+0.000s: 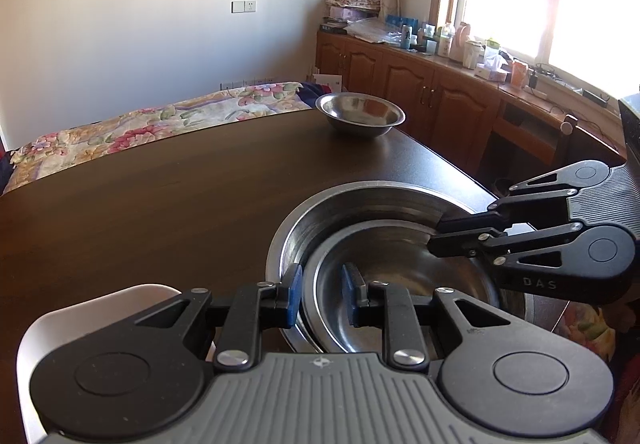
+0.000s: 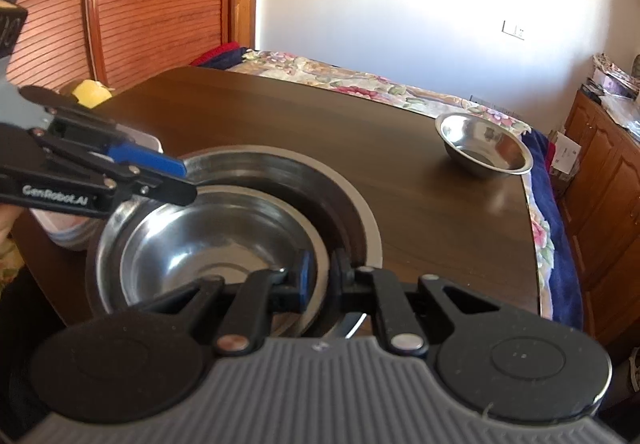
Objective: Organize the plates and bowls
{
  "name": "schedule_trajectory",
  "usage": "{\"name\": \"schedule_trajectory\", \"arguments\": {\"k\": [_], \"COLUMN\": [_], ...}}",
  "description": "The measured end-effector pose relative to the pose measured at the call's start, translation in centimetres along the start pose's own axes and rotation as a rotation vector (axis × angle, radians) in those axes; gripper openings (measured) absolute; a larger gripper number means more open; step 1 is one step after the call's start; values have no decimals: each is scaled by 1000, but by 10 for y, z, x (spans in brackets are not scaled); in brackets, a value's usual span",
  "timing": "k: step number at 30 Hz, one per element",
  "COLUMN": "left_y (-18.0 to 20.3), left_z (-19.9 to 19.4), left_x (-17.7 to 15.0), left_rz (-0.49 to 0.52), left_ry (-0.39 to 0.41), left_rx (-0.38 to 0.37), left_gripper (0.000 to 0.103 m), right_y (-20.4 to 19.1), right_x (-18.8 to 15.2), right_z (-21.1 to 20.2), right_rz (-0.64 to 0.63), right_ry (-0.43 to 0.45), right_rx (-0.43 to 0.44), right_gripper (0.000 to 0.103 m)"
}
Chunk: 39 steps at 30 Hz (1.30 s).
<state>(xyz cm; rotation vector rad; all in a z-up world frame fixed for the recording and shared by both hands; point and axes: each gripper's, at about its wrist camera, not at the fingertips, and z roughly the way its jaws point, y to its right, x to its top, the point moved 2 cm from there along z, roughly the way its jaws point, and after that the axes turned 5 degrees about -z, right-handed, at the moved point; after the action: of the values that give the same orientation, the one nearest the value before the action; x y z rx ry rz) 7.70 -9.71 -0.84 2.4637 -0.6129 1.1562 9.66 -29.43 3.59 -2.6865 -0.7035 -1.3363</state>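
A steel bowl sits inside a larger steel basin at the near edge of the dark wooden table. My left gripper straddles the inner bowl's left rim, its jaws a small gap apart around the rim. My right gripper straddles the same bowl at its right rim inside the basin, with a similar narrow gap. A second small steel bowl stands alone at the table's far right corner; it also shows in the right wrist view.
A white dish lies at the table's near left, beside the basin. A floral bedspread lies beyond the table. Wooden cabinets with clutter run along the right under a window.
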Motion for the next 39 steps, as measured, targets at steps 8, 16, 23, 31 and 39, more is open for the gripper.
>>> {"name": "schedule_trajectory", "arguments": {"k": [8, 16, 23, 31, 39], "left_y": [-2, 8, 13, 15, 16], "left_z": [-9, -13, -12, -5, 4], "left_x": [3, 10, 20, 35, 57], "left_rz": [-56, -54, -35, -11, 0], "left_ry": [45, 80, 107, 135, 173], "left_rx": [-22, -28, -21, 0, 17], "left_gripper": [25, 30, 40, 62, 94], "right_y": [0, 9, 20, 39, 64], "right_x": [-2, -4, 1, 7, 13], "right_z": [-2, -12, -20, -26, -24], "right_rz": [44, 146, 175, 192, 203], "right_ry": [62, 166, 212, 245, 260], "right_rx": [-22, -26, -33, -55, -71], "right_gripper": [13, 13, 13, 14, 15]}}
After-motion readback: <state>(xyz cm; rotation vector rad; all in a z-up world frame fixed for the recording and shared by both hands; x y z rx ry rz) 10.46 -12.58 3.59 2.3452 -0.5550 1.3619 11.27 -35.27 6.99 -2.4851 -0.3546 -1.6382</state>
